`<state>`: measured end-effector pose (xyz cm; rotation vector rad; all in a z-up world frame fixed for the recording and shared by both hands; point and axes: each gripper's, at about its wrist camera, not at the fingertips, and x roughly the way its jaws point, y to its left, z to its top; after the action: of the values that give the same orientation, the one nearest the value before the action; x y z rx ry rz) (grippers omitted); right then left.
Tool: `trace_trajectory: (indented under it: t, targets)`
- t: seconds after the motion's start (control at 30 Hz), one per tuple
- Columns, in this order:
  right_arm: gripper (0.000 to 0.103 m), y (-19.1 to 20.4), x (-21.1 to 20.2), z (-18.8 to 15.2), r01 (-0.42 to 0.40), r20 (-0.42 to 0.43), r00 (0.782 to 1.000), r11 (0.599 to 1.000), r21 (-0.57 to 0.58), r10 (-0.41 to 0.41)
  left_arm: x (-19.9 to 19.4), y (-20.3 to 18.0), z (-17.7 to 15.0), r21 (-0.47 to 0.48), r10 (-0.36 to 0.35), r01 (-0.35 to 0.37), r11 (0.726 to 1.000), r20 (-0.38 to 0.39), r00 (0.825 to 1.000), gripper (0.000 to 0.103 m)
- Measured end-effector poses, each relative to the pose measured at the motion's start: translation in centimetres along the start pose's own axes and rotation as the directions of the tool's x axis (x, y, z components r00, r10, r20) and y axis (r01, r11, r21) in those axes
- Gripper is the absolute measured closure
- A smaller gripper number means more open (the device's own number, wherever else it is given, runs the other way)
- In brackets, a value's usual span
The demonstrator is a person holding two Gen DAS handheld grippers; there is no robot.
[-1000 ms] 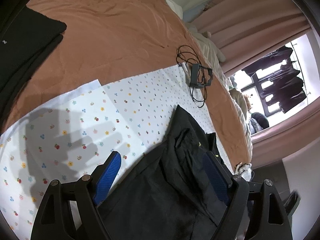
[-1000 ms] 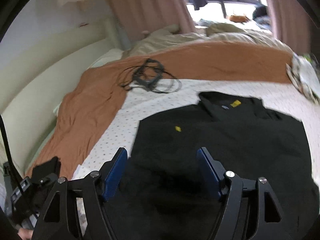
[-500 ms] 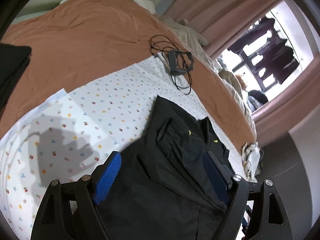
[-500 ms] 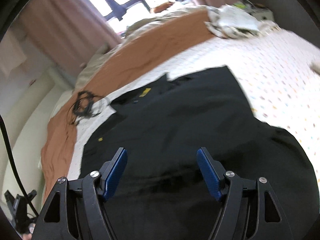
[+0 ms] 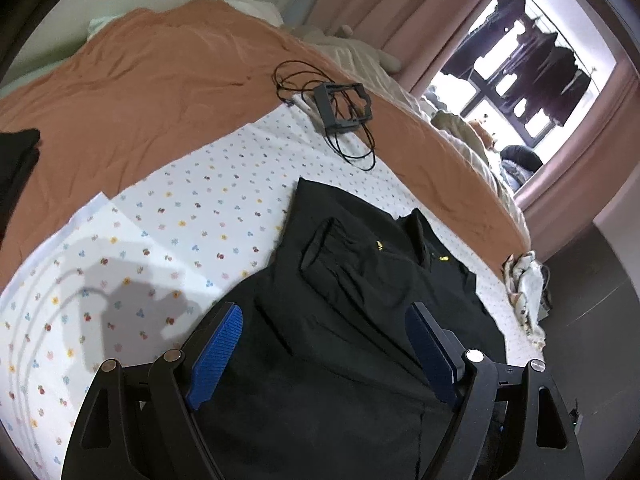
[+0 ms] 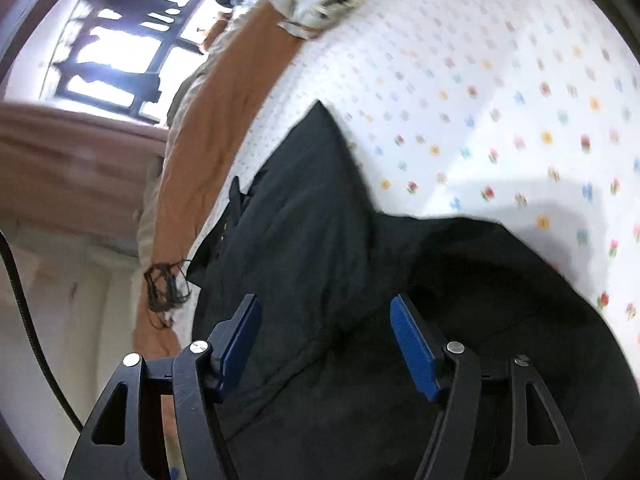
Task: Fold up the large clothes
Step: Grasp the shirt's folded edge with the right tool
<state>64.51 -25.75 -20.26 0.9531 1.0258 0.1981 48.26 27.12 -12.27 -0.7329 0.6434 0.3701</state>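
I see the black shirt (image 5: 360,280) lying on the flower-print sheet (image 5: 180,220) that covers the near part of the bed, with an orange blanket (image 5: 160,80) beyond the sheet and pink curtains (image 5: 400,12) framing a bright window (image 5: 528,72) past it. A black frame with tangled cable (image 5: 344,108) sits at the sheet's far edge. Both my left gripper (image 5: 324,352) and right gripper (image 6: 326,344) have their blue-padded fingers spread wide above the shirt, pinching nothing.
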Motion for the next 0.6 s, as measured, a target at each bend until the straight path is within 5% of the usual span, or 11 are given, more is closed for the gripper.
trace_trajectory:
  t: [0.1, 0.6]
  targets:
    - [0.035, -0.9, 0.6, 0.6, 0.011, 0.002, 1.000, 0.999, 0.031, -0.011, 1.3, -1.4, -0.1, 0.058, 0.033, -0.032, 0.998, -0.022, 0.999, 0.019]
    - [0.093, -3.7, 1.7, 3.3, 0.039, 0.041, 0.998, 0.996, 0.084, -0.043, 12.6, -5.9, 1.8, 0.327, 0.218, -0.166, 0.930, -0.127, 0.968, 0.023]
